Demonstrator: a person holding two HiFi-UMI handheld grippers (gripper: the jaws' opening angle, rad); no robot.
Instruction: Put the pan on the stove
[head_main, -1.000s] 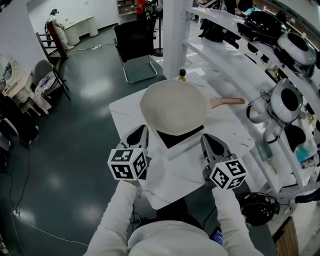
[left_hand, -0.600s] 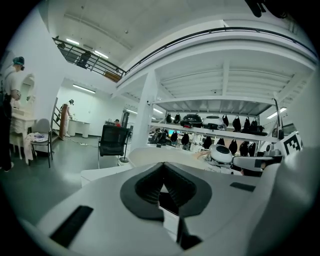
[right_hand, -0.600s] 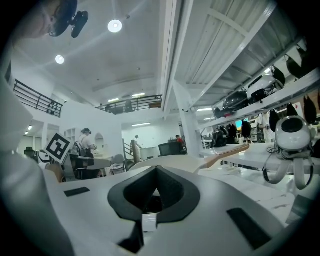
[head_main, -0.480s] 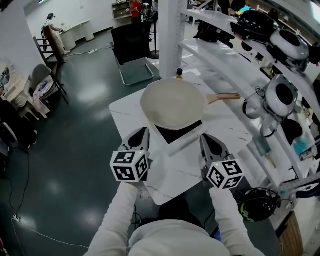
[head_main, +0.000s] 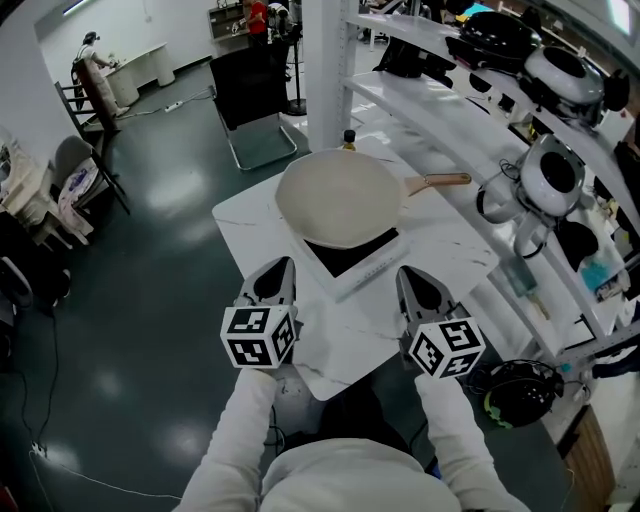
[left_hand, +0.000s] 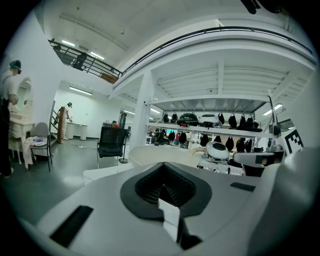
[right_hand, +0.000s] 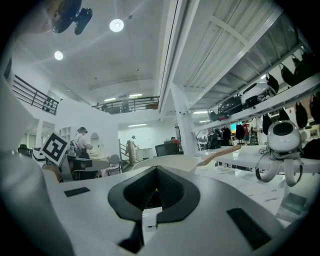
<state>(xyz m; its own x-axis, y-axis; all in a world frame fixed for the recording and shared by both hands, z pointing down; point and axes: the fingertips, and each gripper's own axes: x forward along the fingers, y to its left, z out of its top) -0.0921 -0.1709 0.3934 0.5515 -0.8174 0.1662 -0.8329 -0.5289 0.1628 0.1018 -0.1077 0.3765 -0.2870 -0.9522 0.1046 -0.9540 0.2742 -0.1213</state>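
Two claws up front: left claw (head_main: 283, 264) and right claw (head_main: 407, 272), both pressed together with nothing pinched between the jaws. Held side by side but well apart, over the near edge of the white desk (head_main: 455, 250), pointing roughly level toward the far side. Farther along the desk, cream pan (head_main: 340, 195) resting on the black-topped stove (head_main: 352, 258), with its wooden handle (head_main: 440, 182) reaching toward the white shelves (head_main: 420, 105). Just behind the pan, a small bottle (head_main: 347, 138). Beyond the desk, a black chair (head_main: 245, 85) on the dark floor (head_main: 150, 300).
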